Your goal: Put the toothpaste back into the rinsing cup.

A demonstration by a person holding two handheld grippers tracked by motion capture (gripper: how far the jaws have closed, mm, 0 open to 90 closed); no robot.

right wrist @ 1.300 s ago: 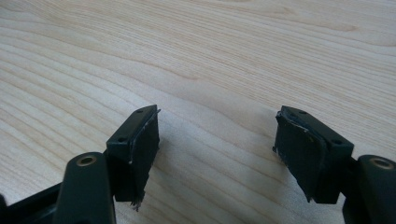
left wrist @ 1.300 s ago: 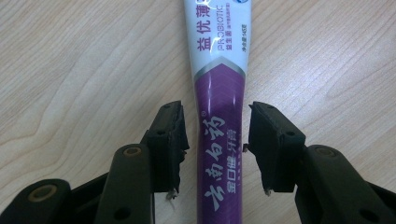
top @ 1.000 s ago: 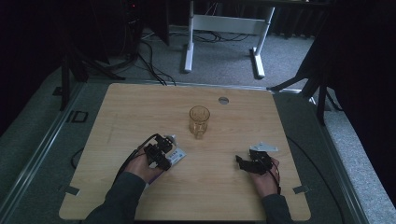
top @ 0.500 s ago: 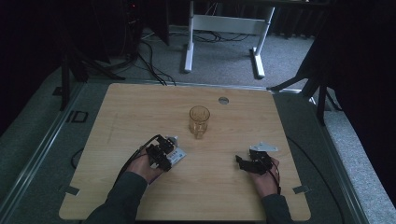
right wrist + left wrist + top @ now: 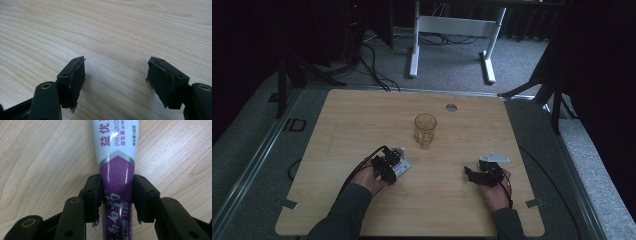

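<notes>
A white and purple toothpaste tube (image 5: 117, 162) lies flat on the wooden table, running away from the camera in the left gripper view. My left gripper (image 5: 117, 195) is shut on the tube's purple end, one jaw pressing each side. From the high view, the left gripper (image 5: 388, 164) sits at the table's front left with the tube (image 5: 401, 168) poking out toward the right. A clear amber glass (image 5: 425, 129) stands upright at mid-table, a short way beyond it. My right gripper (image 5: 116, 82) stands open over bare wood, nothing between its jaws; it rests at the front right (image 5: 477, 175).
The wooden table (image 5: 362, 115) has a small round grommet (image 5: 451, 107) near its far edge. A white desk frame (image 5: 452, 30) and cables lie on the floor beyond. Dark tripod legs stand at both sides of the table.
</notes>
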